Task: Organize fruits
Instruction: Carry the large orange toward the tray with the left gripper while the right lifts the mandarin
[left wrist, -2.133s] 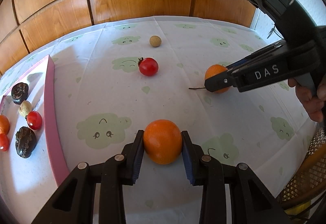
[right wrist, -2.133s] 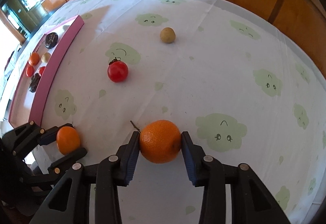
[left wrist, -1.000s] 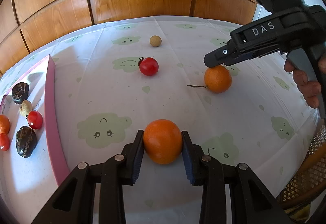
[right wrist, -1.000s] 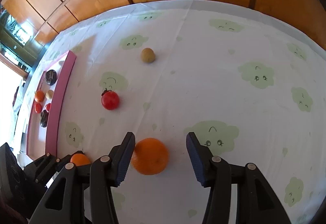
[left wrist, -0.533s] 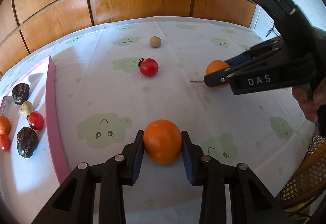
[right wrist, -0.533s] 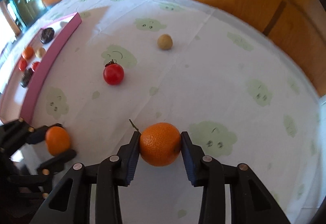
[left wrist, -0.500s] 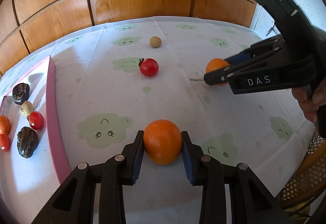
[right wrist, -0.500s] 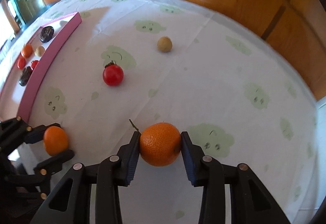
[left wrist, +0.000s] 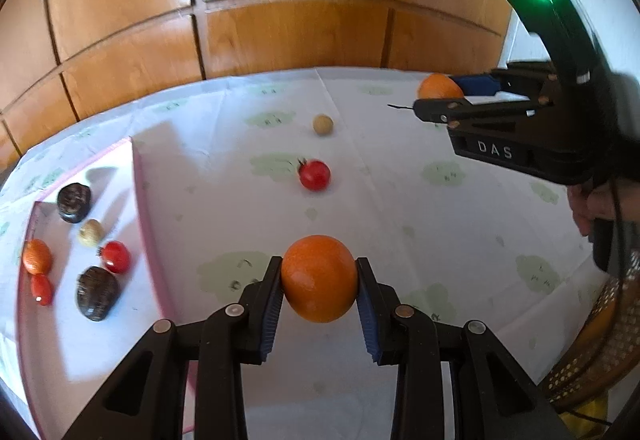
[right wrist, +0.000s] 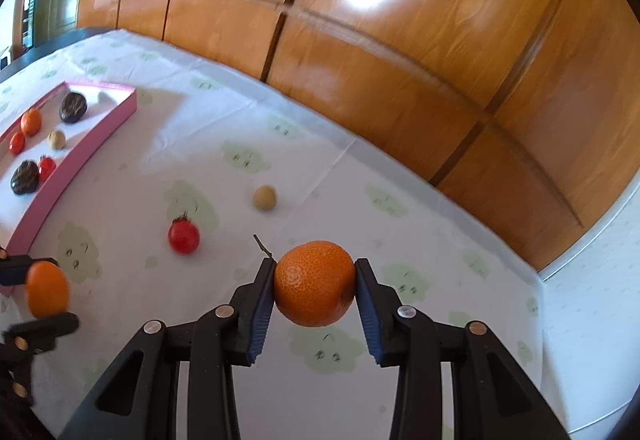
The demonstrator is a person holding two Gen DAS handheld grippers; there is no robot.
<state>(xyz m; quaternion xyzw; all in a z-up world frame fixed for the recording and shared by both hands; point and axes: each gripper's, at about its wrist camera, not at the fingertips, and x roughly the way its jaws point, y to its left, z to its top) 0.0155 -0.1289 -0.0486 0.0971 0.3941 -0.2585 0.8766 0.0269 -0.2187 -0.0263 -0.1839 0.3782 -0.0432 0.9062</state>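
Oranges pinched in both grippers: left gripper (left wrist: 319, 290) fingers clamp smooth orange (left wrist: 319, 278), right gripper (right wrist: 315, 290) fingers clamp stemmed orange (right wrist: 315, 283), probably lifted off worktop (left wrist: 400, 199).

Glossy varnished wood wall panels (right wrist: 400, 51) with glare; matt printed cloth over tabletop (left wrist: 400, 199); matt black plastic fingers (right wrist: 256, 304), ribbed blue pads; dimpled orange (right wrist: 315, 283) peel; smooth shiny tomato (left wrist: 315, 175).

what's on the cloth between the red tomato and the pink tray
Nothing: bare cloth between tomato and tray, clearest in the left wrist view.
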